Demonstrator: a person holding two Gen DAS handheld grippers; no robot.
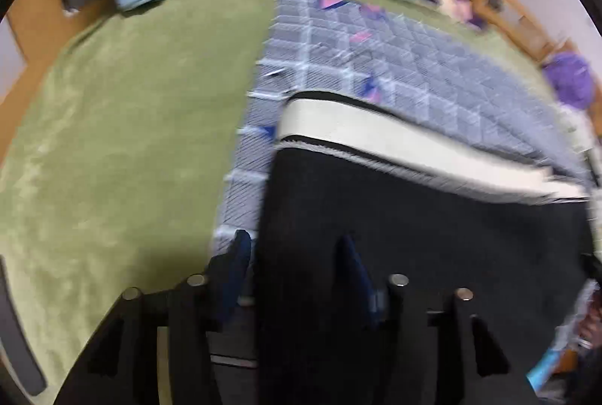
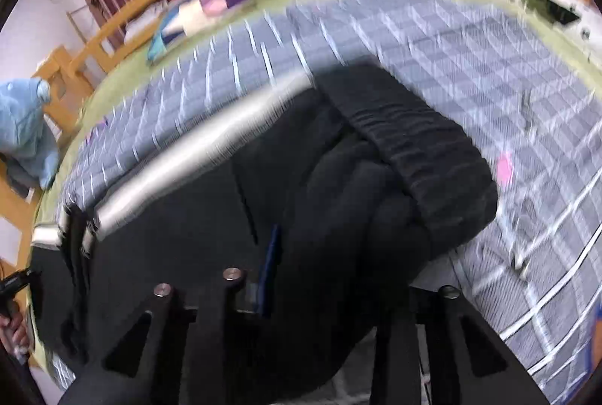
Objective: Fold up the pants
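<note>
Lying across the checked blanket (image 1: 432, 73) on the bed, the black pants (image 1: 432, 235) are being carried into a fold, the left gripper (image 1: 297, 254) and right gripper (image 2: 338, 254) each pinching cloth between its jaws.

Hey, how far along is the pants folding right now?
Early to midway. Done: the black pants lie on the checked blanket, and their white side stripe shows along one edge. In hand: the left gripper has black cloth between its fingers; the right gripper's far finger is hidden under bunched fabric near the waistband, so grip is unclear. Left: flattening that bunch and finishing the fold.
</note>
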